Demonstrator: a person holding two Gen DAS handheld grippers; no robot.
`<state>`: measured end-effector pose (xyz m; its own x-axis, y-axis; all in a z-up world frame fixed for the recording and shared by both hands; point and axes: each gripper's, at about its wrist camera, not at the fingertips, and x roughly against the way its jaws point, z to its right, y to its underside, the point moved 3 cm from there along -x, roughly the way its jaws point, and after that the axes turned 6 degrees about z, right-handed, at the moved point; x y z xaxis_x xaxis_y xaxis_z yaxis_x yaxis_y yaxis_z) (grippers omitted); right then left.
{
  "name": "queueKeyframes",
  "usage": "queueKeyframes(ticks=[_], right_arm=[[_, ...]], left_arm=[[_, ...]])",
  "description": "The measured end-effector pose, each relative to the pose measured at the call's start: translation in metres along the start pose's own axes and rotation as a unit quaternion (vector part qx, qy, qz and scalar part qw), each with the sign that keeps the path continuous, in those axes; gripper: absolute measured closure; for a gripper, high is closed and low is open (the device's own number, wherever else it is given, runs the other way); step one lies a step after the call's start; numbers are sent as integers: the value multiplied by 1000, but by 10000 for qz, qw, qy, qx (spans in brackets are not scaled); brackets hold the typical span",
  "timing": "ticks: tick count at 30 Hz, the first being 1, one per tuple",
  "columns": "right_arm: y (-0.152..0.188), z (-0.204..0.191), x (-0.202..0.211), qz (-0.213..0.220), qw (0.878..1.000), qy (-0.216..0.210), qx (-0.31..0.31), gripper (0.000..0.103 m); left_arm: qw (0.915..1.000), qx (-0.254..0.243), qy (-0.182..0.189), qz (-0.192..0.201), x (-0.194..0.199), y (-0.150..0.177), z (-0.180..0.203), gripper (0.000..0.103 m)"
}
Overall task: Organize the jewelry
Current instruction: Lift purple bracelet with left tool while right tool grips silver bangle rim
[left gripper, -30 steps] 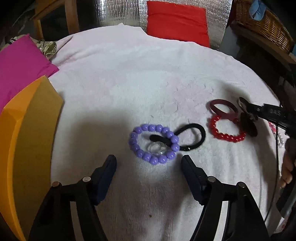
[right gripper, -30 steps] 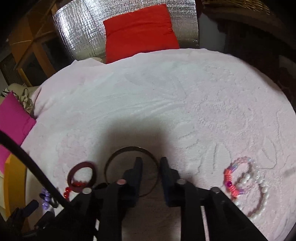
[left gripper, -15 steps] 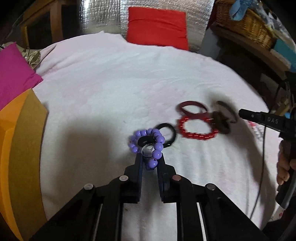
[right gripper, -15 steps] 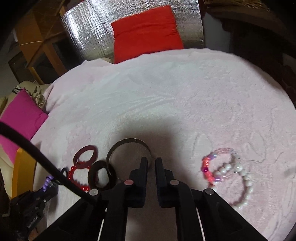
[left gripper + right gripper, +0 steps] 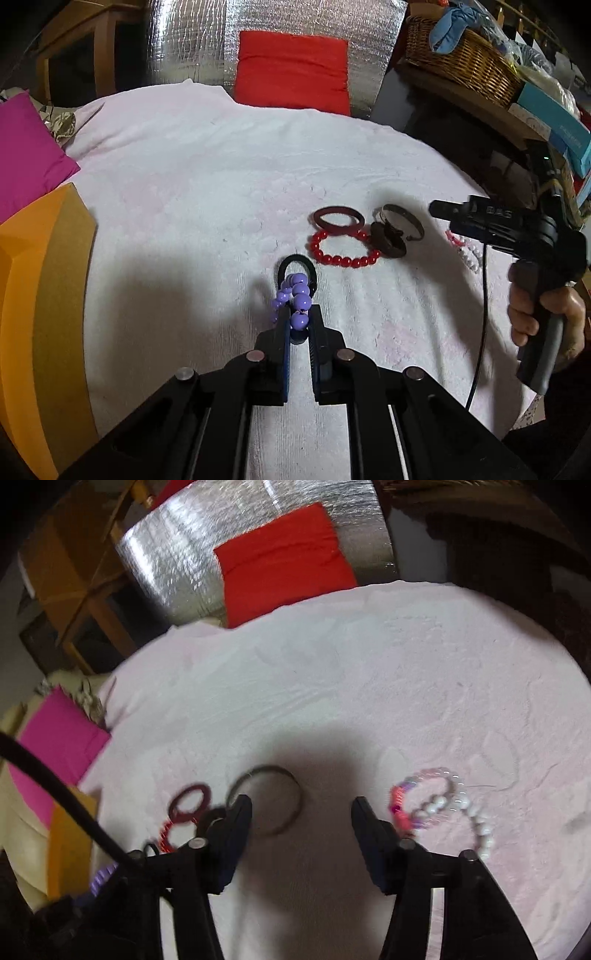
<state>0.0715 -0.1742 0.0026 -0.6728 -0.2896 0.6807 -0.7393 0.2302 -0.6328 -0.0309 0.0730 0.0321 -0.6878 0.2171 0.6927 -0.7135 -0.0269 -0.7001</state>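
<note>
Pale pink towelling covers the table (image 5: 207, 177). Left gripper (image 5: 300, 325) pinches the purple bead bracelet (image 5: 295, 295), black hair tie (image 5: 295, 263) trailing ahead. Right gripper (image 5: 301, 814), jaws opening and empty, has the thin metal bangle (image 5: 291, 812) lying just ahead between its fingers.

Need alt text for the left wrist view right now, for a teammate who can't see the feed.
The left gripper is shut on a purple bead bracelet, with a black hair tie looped at its far end, above a white towel. Beyond lie a red bead bracelet, a dark red bangle and a metal bangle.
</note>
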Motion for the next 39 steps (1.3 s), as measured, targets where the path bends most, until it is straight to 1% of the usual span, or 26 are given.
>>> queueKeyframes(ticks=[3, 6, 8, 11, 13, 15, 16, 17, 18, 20, 21, 22, 24, 26, 29, 31, 33, 34, 36, 37, 38, 39], right_arm=[[-2, -12, -12, -28, 9999, 97, 113, 43], [-1, -22, -31, -273, 9987, 384, 217, 43], [2, -27, -43, -419, 9976, 495, 226, 42], [6, -41, -53, -398, 9921, 1034, 595, 38], [10, -48, -57, -403, 9863, 1343, 872, 37], [12, -53, -58, -343, 9822, 1486, 1094, 37], [11, -54, -60, -355, 9826, 1490, 1052, 38], [10, -52, -59, -369, 9840, 1464, 943, 45], [9, -48, -57, -385, 9840, 1503, 875, 57], [6, -41, -54, -407, 9835, 1556, 830, 75], [4, -37, -52, -424, 9850, 1496, 744, 81], [3, -32, -49, -446, 9872, 1396, 631, 83], [0, -22, -44, -476, 9904, 1209, 474, 92], [-4, -10, -39, -466, 9925, 1087, 300, 93], [-7, 5, -36, -496, 9919, 1155, 176, 93], [-7, 9, -35, -508, 9936, 1001, 99, 93], [-10, 8, -31, -420, 9946, 946, 102, 91], [-10, 6, -30, -429, 9956, 832, 29, 90], [-10, 3, -29, -498, 9965, 671, -9, 73], [-9, 0, -29, -503, 9964, 682, 45, 67], [-9, -2, -33, -514, 9957, 761, 109, 50], [-7, -4, -38, -600, 9947, 826, 155, 36]], left_arm=[[9998, 68, -37, 161, 5, -4, -4, 93], [9994, 87, 34, 337, 13, -8, -5, 93], [9990, 91, 117, 428, 17, -10, -5, 93], [9983, 72, 185, 543, 23, -13, -7, 93], [9981, 36, 124, 606, 26, -14, -9, 93], [9981, 42, 74, 608, 28, -13, -12, 93], [9981, 65, 78, 604, 29, -13, -14, 93], [9981, 96, 79, 608, 30, -13, -17, 93], [9980, 115, 69, 619, 31, -13, -18, 93], [9977, 150, 33, 658, 33, -14, -22, 93], [9974, 178, 8, 696, 36, -14, -24, 93], [9972, 194, -6, 720, 37, -14, -25, 93], [9968, 233, -27, 759, 40, -14, -27, 93], [9969, 245, -41, 749, 41, -14, -28, 93], [9973, 221, -71, 700, 38, -12, -25, 93], [9974, 226, -64, 682, 37, -12, -23, 93], [9974, 223, -48, 690, 35, -13, -20, 93], [9973, 223, -28, 693, 35, -14, -18, 93], [9973, 186, -17, 710, 34, -14, -14, 93], [9973, 169, -18, 710, 33, -14, -14, 93], [9974, 159, -15, 702, 33, -13, -13, 93], [9975, 157, -9, 690, 32, -13, -13, 93]])
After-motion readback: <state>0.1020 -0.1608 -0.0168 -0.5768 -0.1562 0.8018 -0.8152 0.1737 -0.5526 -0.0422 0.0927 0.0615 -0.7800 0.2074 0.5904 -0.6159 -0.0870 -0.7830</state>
